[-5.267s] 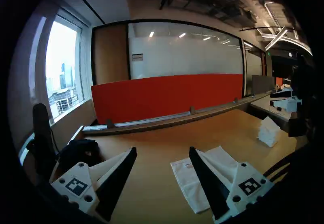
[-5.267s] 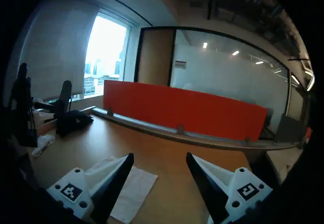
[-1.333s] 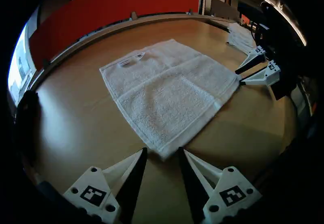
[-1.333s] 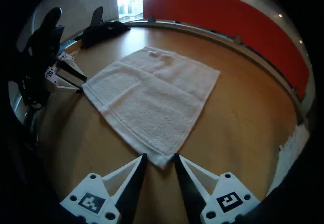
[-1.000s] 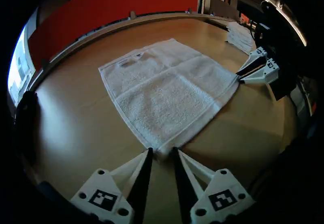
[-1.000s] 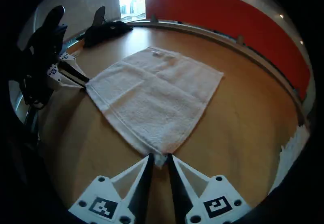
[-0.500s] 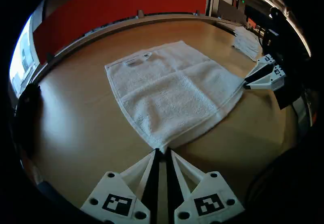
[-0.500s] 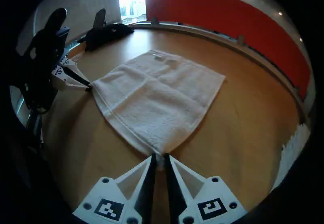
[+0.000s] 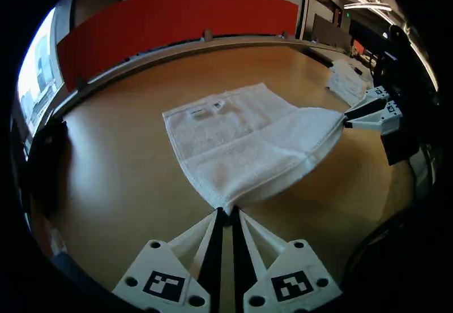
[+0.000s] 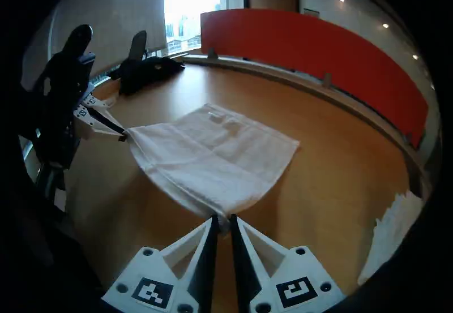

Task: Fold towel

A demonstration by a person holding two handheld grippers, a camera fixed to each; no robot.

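While aloft at two corners, white towel [image 9: 249,137], far half flat.

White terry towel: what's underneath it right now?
The white terry towel has its near edge lifted; shadowed wooden desk shows beneath. Its far half lies flat, covering whatever is under it.

A white towel [image 10: 215,154] held up by two corners
The right gripper [image 10: 222,218] pinches the near corner and the left gripper [image 10: 121,136] pinches another one; the far half lies on the desk [image 10: 340,160].
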